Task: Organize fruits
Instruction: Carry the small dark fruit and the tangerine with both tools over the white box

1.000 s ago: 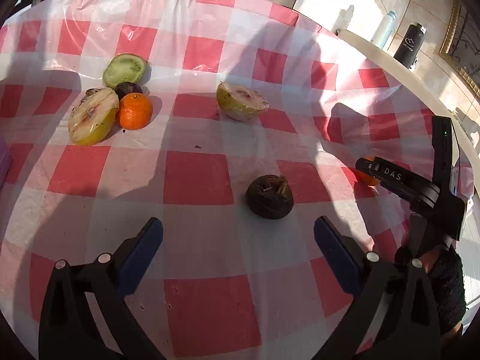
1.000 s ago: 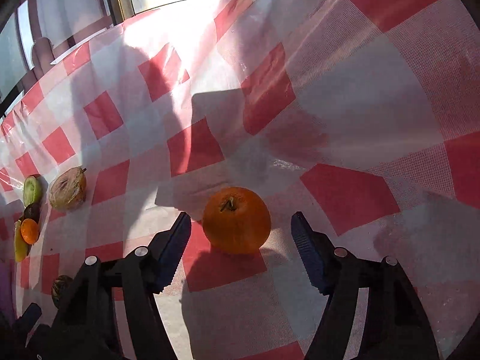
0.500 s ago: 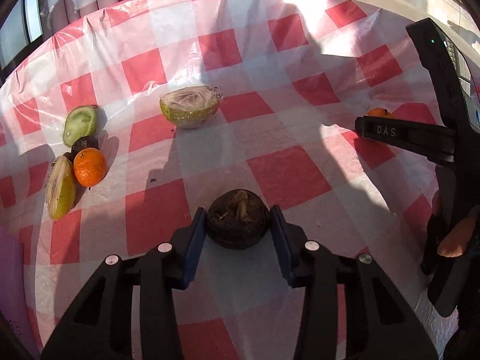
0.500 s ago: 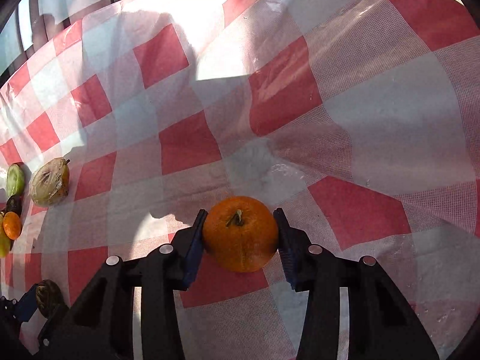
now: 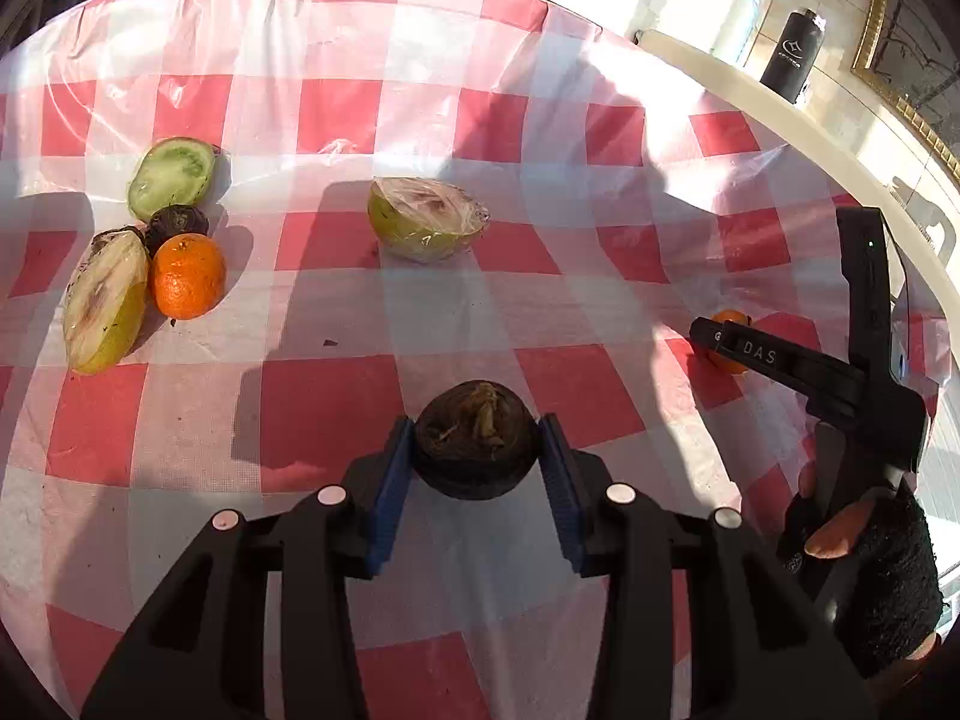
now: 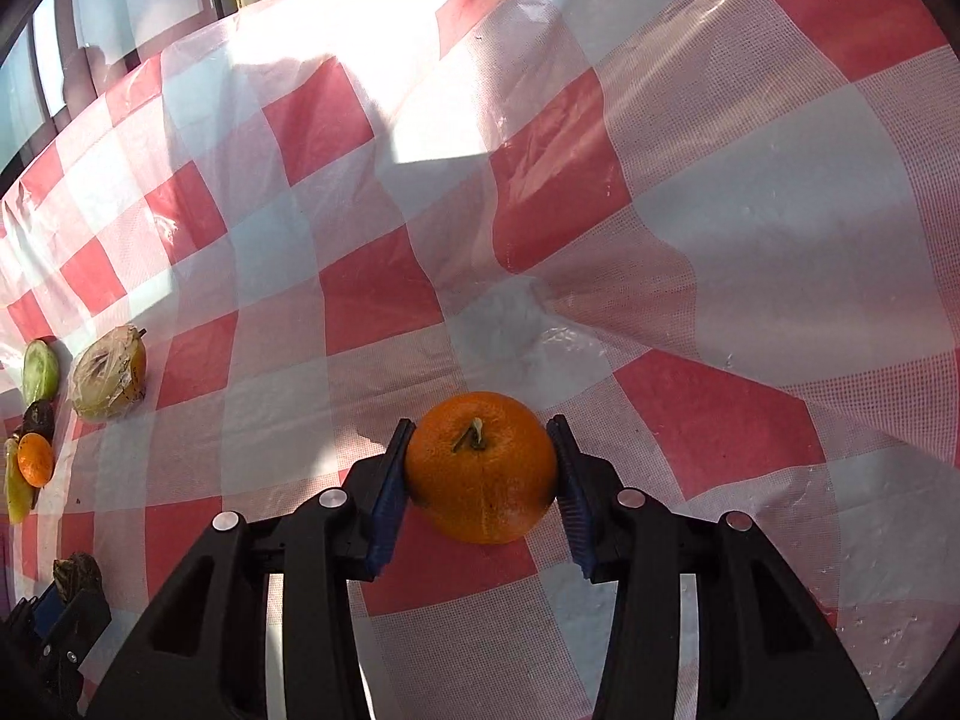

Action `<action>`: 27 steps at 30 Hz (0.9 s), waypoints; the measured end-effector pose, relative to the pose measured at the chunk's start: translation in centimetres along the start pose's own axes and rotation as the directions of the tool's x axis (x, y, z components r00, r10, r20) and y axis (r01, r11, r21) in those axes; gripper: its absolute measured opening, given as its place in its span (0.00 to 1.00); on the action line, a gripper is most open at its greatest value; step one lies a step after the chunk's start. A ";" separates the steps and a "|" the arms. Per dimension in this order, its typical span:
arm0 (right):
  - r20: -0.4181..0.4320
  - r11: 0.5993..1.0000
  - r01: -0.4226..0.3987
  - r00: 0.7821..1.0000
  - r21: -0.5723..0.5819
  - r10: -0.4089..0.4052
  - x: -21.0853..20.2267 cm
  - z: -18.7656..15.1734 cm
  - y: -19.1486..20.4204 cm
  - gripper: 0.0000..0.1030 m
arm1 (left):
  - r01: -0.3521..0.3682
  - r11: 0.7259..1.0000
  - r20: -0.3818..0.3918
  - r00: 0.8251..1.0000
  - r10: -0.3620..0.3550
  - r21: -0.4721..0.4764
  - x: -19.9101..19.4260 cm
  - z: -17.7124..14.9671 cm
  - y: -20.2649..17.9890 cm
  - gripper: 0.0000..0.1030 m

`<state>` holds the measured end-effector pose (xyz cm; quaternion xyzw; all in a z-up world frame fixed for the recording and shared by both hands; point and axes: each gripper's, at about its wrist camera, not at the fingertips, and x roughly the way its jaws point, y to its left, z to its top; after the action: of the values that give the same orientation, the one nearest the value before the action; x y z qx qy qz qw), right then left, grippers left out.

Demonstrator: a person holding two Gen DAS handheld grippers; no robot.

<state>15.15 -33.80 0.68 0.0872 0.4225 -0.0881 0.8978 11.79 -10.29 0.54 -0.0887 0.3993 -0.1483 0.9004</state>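
My left gripper [image 5: 477, 468] is shut on a dark brown round fruit [image 5: 474, 438] over the red-and-white checked tablecloth [image 5: 336, 408]. My right gripper [image 6: 480, 474] is shut on an orange [image 6: 480, 468]; it also shows at the right of the left wrist view [image 5: 729, 348]. At the far left lies a cluster: a green cut half [image 5: 171, 177], a small dark fruit [image 5: 176, 222], a second orange [image 5: 187, 283] and a wrapped yellow cut half [image 5: 105, 300]. A wrapped cut fruit half [image 5: 427, 227] lies alone in the middle.
A white curved table edge [image 5: 780, 114] runs at the back right, with a black bottle [image 5: 792, 57] and a white bottle [image 5: 735, 24] beyond it. The plastic cloth is wrinkled and raised [image 6: 540, 228] ahead of the right gripper.
Both grippers closed from open onto their fruits: the left on the dark fruit, the right on the orange. Both now hold them in the jaws.
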 end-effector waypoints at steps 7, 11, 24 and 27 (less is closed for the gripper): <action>0.098 0.993 -0.082 0.992 0.090 0.074 -2.5 -0.4 -3.0 0.42 | 0.015 0.997 0.152 0.988 -0.003 -0.075 -7.2 -4.5 1.5 0.41; 0.113 0.992 -0.121 0.987 0.043 0.116 -5.3 -3.5 -1.3 0.42 | 0.011 0.997 0.177 0.984 0.003 -0.078 -11.1 -7.7 3.2 0.41; 0.072 0.929 -0.358 0.928 -0.092 0.365 -13.2 -14.4 10.4 0.42 | -0.068 0.994 0.157 0.984 0.081 -0.088 -17.3 -12.7 8.2 0.41; 0.081 0.922 -0.368 0.922 -0.120 0.378 -14.3 -15.8 11.5 0.42 | -0.073 0.995 0.178 0.980 0.084 -0.067 -18.2 -13.3 8.0 0.41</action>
<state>-2.96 -17.82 2.76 0.1152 0.3554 0.1020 0.9220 -8.17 2.80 2.12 -0.1130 0.3234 -0.0918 0.9350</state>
